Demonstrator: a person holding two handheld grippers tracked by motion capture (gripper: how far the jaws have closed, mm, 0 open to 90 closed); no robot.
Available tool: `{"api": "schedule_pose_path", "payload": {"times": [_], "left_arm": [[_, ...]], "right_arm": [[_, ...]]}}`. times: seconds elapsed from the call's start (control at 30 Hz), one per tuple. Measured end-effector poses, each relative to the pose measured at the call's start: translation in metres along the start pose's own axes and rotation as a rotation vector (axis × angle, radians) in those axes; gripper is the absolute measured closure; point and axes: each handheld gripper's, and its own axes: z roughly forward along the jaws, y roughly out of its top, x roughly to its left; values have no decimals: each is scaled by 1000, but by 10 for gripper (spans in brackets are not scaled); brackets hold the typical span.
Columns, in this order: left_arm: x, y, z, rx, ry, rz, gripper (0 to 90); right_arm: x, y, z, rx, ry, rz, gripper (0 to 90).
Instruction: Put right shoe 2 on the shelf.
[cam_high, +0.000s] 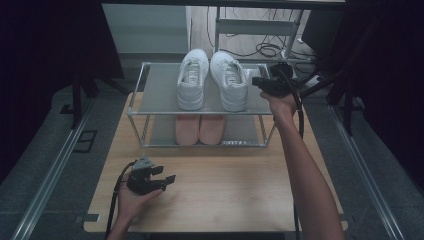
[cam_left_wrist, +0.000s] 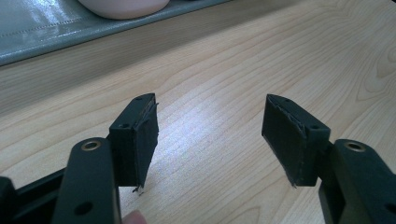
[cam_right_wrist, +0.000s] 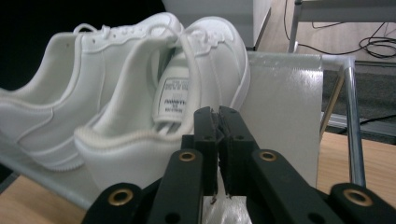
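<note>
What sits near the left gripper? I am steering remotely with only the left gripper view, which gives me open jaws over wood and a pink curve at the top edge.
Observer: That pink curve is the toe of a pair of pink shoes on the lower shelf of a shoe rack.
Operator: Anything on the upper shelf?
Observer: A pair of white sneakers, side by side, heels toward the person.
Operator: Where is the right gripper?
Observer: The right gripper is at the rack's right end, by the right sneaker's heel, with its jaws shut.
Operator: And mine?
Observer: The left gripper sits low over the wooden table, well short of the rack.
</note>
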Motion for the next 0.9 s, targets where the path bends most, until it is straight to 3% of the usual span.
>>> {"api": "schedule_pose_path", "payload": {"times": [0.53,0.9], "left_arm": [[-3,0,3,15,5,2,365],[-1,0,2,12,8,8,365]], "right_arm": [[-16,-40,5,70,16,1,895],[-1,-44,18,98,33,-33,894]]}}
